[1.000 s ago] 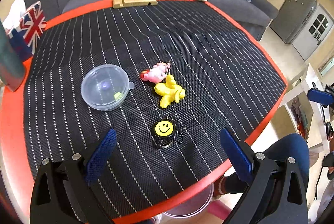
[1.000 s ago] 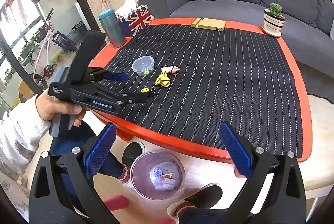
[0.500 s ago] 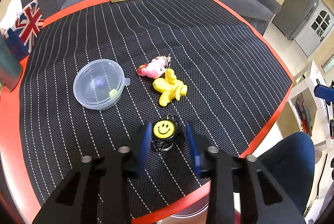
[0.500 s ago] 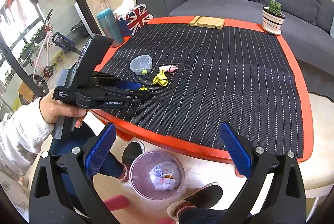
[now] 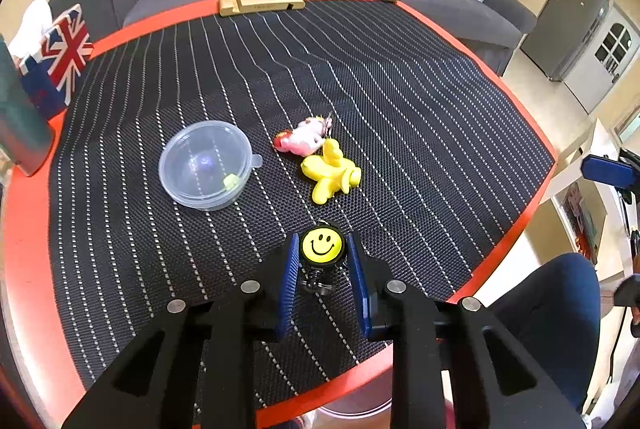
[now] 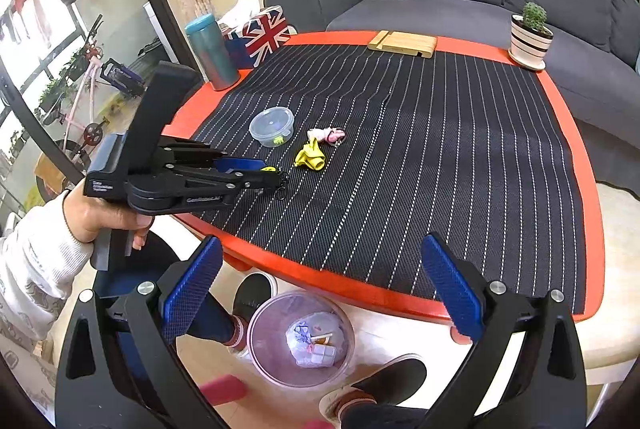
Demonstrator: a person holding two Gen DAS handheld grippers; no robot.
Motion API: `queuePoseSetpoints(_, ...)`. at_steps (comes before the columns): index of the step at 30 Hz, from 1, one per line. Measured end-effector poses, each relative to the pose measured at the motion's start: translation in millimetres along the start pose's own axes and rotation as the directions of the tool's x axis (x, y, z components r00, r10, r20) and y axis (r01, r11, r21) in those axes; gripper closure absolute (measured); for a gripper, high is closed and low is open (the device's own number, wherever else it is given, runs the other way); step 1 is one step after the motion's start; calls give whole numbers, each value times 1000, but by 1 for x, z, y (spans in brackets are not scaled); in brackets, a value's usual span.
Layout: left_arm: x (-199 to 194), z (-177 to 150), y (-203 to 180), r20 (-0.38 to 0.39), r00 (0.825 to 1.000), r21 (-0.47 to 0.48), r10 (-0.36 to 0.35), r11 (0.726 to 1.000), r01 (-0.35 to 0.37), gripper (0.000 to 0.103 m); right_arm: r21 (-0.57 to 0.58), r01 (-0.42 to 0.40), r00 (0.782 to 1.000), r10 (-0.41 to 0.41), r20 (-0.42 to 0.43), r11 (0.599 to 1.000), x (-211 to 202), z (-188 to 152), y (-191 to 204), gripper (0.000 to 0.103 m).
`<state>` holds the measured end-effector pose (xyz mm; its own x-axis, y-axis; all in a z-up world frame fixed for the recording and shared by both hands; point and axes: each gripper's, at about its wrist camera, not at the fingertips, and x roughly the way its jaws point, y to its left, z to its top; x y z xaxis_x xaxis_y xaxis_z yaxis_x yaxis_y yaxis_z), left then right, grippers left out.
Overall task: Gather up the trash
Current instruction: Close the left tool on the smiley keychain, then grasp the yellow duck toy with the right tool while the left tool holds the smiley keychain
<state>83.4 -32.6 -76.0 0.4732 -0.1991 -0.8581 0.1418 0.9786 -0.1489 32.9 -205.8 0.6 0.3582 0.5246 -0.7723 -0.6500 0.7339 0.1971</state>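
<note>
Left gripper [image 5: 322, 255] fingers closed against smiley-face keychain [image 5: 322, 246] on striped mat near worktop [image 5: 24, 237] front edge, right gripper [image 6: 320, 281] fingers wide apart, empty, above trash bin [image 6: 262, 349].

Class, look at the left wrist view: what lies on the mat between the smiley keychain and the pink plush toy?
The yellow banana toy lies between them in the left wrist view, its top touching the pink plush toy and apart from the smiley keychain, which sits between the left gripper pads.
</note>
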Motion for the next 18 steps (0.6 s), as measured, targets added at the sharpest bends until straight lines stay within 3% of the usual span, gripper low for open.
queuePoseSetpoints(18, -51, 1, 12, 94, 995, -7, 11, 1000, -10, 78, -74, -5, 999, 3, -36, 997, 42, 42, 8, 6)
